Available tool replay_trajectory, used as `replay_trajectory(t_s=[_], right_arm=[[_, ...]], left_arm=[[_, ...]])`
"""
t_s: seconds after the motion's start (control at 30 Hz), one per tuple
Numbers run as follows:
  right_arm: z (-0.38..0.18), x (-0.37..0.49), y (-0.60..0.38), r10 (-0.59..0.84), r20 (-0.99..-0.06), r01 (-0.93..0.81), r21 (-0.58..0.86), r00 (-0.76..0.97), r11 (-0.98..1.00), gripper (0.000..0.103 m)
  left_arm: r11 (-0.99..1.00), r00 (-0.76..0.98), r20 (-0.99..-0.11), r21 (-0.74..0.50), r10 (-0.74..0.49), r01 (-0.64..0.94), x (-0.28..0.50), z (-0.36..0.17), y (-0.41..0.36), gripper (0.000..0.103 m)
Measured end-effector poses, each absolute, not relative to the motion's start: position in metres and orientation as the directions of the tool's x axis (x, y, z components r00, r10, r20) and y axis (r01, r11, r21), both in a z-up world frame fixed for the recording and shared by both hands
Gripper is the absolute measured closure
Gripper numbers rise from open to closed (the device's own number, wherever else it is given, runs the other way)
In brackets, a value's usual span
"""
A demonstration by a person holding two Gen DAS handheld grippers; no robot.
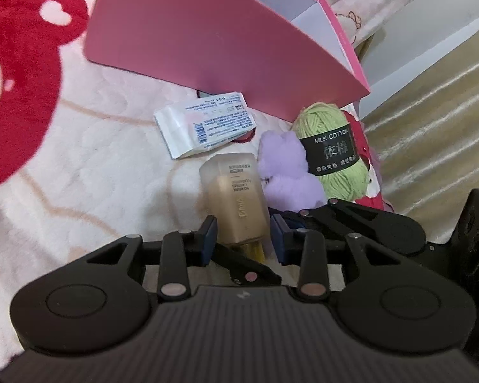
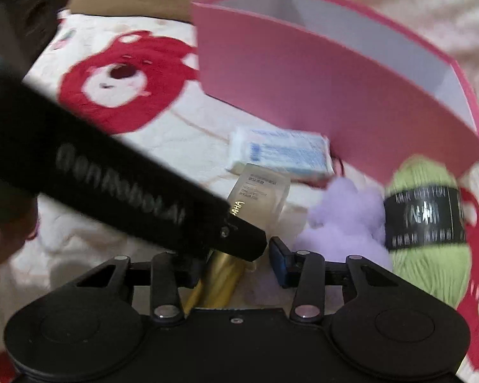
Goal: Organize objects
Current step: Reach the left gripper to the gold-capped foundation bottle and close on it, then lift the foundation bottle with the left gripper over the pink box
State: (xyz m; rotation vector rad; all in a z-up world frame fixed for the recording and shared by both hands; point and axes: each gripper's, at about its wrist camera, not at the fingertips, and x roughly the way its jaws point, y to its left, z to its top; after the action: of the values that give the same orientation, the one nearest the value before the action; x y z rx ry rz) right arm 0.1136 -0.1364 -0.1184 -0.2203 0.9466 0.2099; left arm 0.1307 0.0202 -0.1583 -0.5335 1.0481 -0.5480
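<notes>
We list, on the cream blanket [image 1: 79, 175] with red bear prints: a frosted foundation bottle [image 1: 234, 198] with a gold cap, lying flat, its cap toward our grippers; a white tissue pack [image 1: 204, 127] just behind it; a lilac plush toy [image 1: 287, 172] and a green yarn ball [image 1: 332, 153], touching each other, to its right; and an open pink box [image 1: 207, 38] behind them all. Our left gripper [image 1: 243, 239] is nearly closed, its blue pads at either side of the bottle's lower end. Our right gripper [image 2: 236, 258] is partly closed around the gold cap, its left finger hidden behind the other gripper, so we cannot tell whether it presses.
</notes>
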Motion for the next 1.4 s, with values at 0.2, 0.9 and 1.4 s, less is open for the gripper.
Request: replay_trajectory(t_s=[0.2, 0.9, 1.4], right_arm=[[-0.125, 0.121, -0.146, 0.175, -0.839, -0.212, 0.073, 0.516, 0.974, 0.057], [-0.106, 0.109, -0.154, 0.231, -0.846, -0.03, 0.248, 0.48, 0.968, 0.06], [0.007, 0.094, -0.14, 0.203, -0.794, -0.159, 0.135, 0.573, 0.978, 0.06]], left_arm=[[0.773, 0.425, -0.674, -0.625, -0.604, 0.106, 0.124, -0.158, 0.03, 0.069], [0.765, 0.369, -0.698, -0.641, -0.614, 0.061, 0.114, -0.149, 0.028, 0.067], [0.78, 0.377, -0.695, -0.608, -0.612, 0.148, 0.109, -0.023, 0.034, 0.067]])
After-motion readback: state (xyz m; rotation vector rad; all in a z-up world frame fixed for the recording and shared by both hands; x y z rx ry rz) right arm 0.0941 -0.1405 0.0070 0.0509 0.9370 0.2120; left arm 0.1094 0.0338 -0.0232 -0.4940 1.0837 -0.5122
